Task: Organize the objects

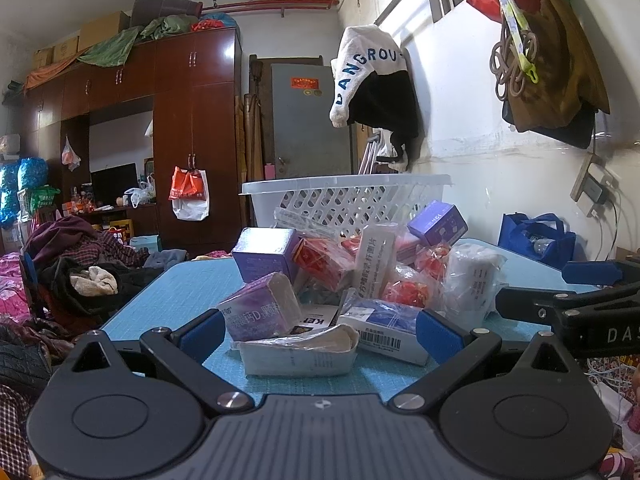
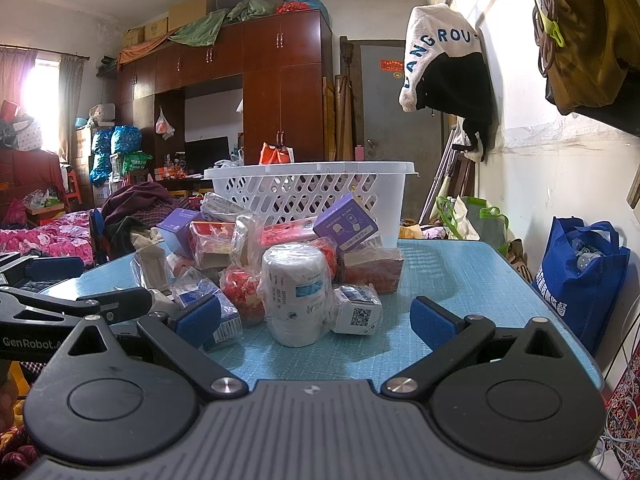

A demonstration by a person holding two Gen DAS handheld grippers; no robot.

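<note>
A pile of medicine boxes and bagged items lies on the blue table (image 1: 160, 292), in front of a white slotted basket (image 1: 352, 196). My left gripper (image 1: 320, 332) is open and empty at the near edge, its pads on either side of a crushed white box (image 1: 296, 354) and a purple box (image 1: 260, 308). My right gripper (image 2: 316, 322) is open and empty, facing a white bottle in plastic wrap (image 2: 296, 292) and a small QR-code box (image 2: 356, 314). The basket (image 2: 312, 192) stands behind the pile. The right gripper also shows at the right edge of the left wrist view (image 1: 568, 308).
A wall with hanging clothes and bags runs along the right. A blue tote bag (image 2: 580, 272) sits on the floor right of the table. A bed with heaped clothes (image 1: 72, 264) lies to the left. Bare table surface (image 2: 460, 276) lies right of the pile.
</note>
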